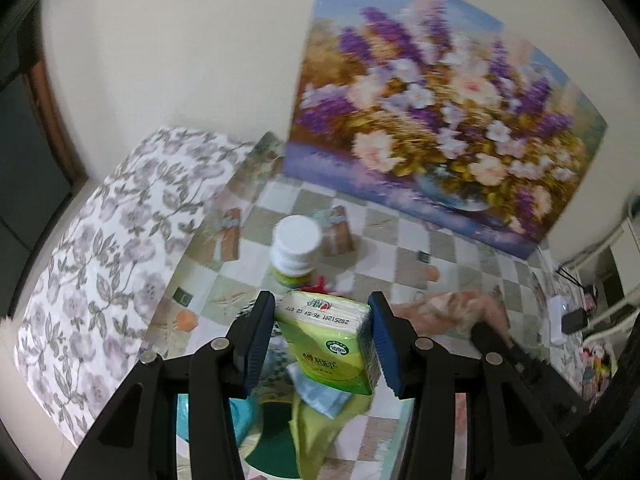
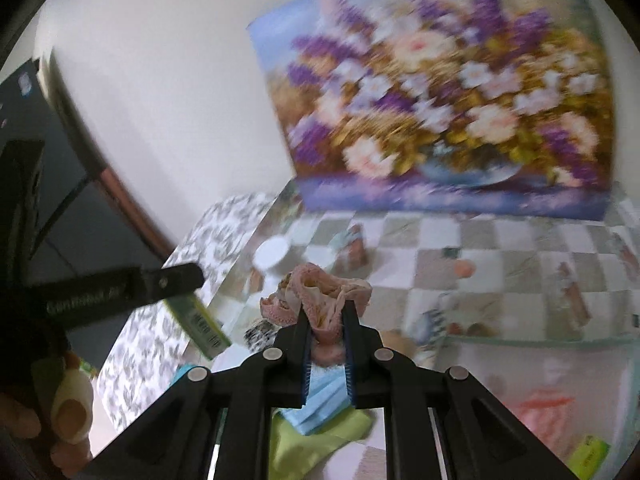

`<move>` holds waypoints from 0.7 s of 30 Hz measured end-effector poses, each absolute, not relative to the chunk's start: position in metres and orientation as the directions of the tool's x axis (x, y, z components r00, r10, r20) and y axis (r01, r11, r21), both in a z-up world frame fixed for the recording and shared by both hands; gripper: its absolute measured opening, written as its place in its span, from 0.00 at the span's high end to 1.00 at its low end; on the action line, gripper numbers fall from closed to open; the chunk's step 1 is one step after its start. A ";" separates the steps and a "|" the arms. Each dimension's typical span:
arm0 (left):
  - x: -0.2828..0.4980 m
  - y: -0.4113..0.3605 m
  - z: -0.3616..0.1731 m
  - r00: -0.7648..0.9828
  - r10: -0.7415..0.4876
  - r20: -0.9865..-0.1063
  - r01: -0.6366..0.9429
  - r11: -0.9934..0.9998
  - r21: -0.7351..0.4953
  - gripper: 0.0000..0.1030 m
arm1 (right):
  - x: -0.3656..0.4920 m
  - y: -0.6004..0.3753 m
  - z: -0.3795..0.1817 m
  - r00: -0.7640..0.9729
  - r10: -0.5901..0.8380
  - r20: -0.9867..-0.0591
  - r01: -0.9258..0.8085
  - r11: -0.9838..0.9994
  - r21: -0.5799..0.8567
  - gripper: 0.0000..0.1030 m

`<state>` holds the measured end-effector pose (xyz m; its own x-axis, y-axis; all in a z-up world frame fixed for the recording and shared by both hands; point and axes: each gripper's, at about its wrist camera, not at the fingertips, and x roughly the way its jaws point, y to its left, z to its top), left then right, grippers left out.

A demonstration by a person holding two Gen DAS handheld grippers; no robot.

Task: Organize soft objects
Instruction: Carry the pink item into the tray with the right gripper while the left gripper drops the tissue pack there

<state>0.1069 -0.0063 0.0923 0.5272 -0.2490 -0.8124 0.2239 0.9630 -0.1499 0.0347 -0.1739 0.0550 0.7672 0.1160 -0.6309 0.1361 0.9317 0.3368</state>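
Observation:
My left gripper [image 1: 322, 312] is shut on a green tissue pack [image 1: 332, 344], lifted above the checked tablecloth [image 1: 400, 248]. In the right wrist view the same green tissue pack [image 2: 204, 328] shows at the left under the other gripper's black finger. My right gripper [image 2: 325, 320] is shut on a bunched pink lace cloth [image 2: 320, 296], also held up off the table. That pink lace cloth [image 1: 456, 308] appears blurred at the right of the left wrist view. Below both lie a yellow-green cloth [image 2: 320, 436] and a light blue cloth [image 2: 316, 404].
A white-capped bottle [image 1: 296, 248] stands on the table behind the pack. A large flower painting [image 1: 440, 120] leans against the wall. A floral pillow [image 1: 112, 248] lies at the left. A hand [image 2: 24, 420] holds the left tool. Small devices [image 1: 572, 320] sit far right.

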 end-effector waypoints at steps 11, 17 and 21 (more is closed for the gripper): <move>0.053 -0.087 0.089 0.476 -0.326 -0.817 0.432 0.896 -0.106 0.52 | -0.039 -0.262 0.086 0.774 -0.127 -0.621 0.382 0.875 0.297 0.86; 0.021 -0.127 0.080 0.439 -0.347 -0.829 0.541 0.838 -0.064 0.52 | -0.080 -0.311 0.092 0.753 -0.204 -0.625 0.481 0.819 0.313 0.86; 0.004 -0.152 0.071 0.397 -0.352 -0.847 0.603 0.796 -0.048 0.52 | -0.099 -0.335 0.091 0.735 -0.247 -0.632 0.535 0.784 0.316 0.86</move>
<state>0.0042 -0.1524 0.0709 0.3973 -0.3521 -0.8475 0.6034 0.7960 -0.0478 -0.0989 -0.3350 0.0909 0.7348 -0.2467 -0.6318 0.5345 0.7840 0.3156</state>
